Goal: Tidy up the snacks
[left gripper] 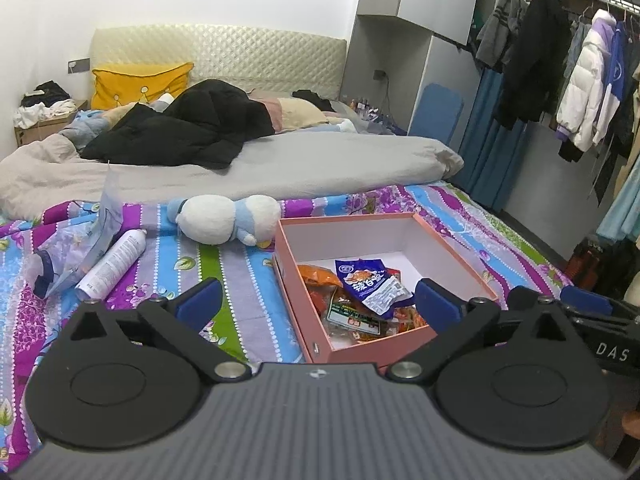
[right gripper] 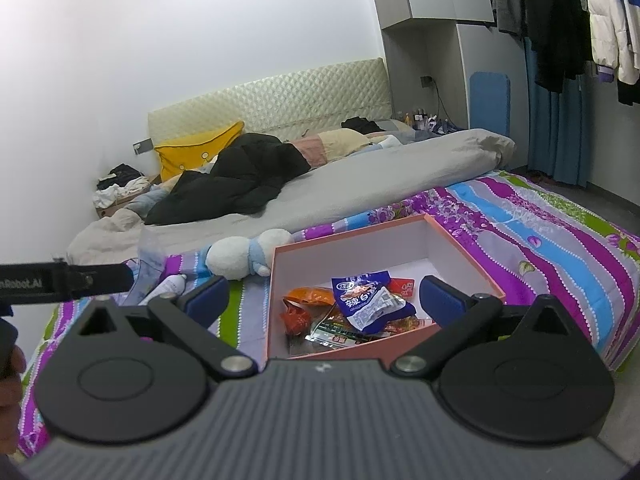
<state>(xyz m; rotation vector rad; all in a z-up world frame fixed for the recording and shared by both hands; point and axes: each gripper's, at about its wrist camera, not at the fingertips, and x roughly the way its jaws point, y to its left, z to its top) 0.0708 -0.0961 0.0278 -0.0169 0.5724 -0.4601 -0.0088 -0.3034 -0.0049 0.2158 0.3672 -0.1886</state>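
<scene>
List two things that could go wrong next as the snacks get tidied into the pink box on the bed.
1. The pink box sits on soft bedding near the mattress edge, so a push might tip it.
2. The blue packet lies loosely atop the pile and could slide when other snacks are added.

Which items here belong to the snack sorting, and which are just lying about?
Job: pink box; blue snack packet; orange snack packet; green-labelled packet.
Lying about: plush toy; white bottle; clear plastic bag; black jacket; yellow pillow.
</scene>
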